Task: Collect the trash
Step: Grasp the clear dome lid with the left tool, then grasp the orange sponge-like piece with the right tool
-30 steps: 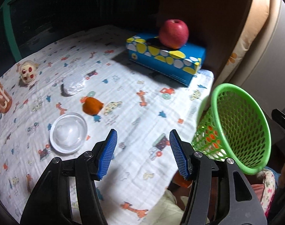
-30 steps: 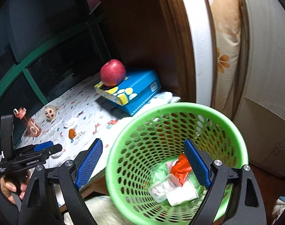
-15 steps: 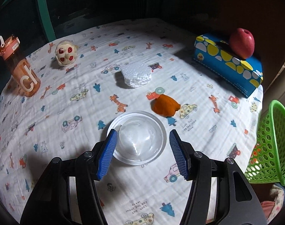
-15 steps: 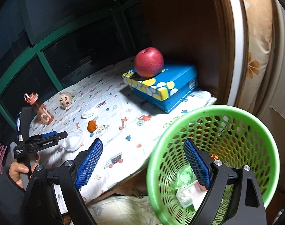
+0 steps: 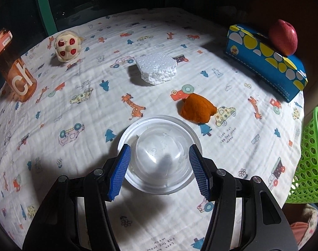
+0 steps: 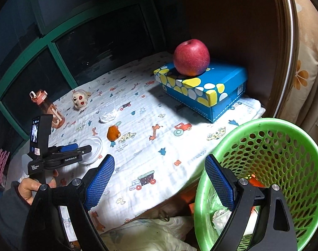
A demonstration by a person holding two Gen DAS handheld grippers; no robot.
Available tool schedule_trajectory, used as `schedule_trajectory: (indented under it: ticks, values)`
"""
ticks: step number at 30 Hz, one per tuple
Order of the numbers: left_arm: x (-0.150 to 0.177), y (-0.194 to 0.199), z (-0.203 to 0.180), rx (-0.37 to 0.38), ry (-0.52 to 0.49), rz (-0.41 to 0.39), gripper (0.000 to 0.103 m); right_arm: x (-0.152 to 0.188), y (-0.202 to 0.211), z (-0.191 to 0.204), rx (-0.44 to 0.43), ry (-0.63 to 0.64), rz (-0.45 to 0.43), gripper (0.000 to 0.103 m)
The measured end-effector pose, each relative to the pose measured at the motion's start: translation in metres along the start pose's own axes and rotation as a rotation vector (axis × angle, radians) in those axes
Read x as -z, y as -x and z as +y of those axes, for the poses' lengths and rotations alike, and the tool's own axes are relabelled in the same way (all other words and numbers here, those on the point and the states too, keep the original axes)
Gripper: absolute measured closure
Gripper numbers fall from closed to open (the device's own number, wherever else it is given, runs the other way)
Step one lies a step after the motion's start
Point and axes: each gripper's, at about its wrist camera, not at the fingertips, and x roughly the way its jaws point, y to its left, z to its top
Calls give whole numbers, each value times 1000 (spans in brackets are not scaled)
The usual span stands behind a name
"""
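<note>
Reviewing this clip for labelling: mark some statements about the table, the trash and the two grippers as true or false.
1. The apple rests on the blue box. True.
2. The left gripper is clamped on the orange peel. False: its open jaws straddle the clear plastic lid, pads not pressing.
3. The green basket already holds trash. True.
4. The foam piece lies in the basket. False: it lies on the cloth.
5. The right gripper holds the bottle. False: it is open and empty.
</note>
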Motion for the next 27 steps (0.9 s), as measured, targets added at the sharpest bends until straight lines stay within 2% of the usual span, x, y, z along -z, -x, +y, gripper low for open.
schedule_trajectory:
  ticks: [9, 13, 22, 25, 27]
  values:
    - [0, -7, 3, 19, 9, 5, 45, -1, -15, 8, -9, 14, 22, 18]
    - [-1, -6, 3, 28, 4, -7, 48, -2, -20, 11, -12, 19, 29, 18]
    - [-6, 39, 27, 70, 72, -91, 48, -8, -42, 30, -43, 61, 48, 18]
    - [-6, 53, 37, 63, 85, -111, 48, -12, -59, 42, -58, 86, 66, 18]
    - [-3, 61, 43, 59, 92, -118, 48, -14, -75, 53, -72, 106, 81, 22]
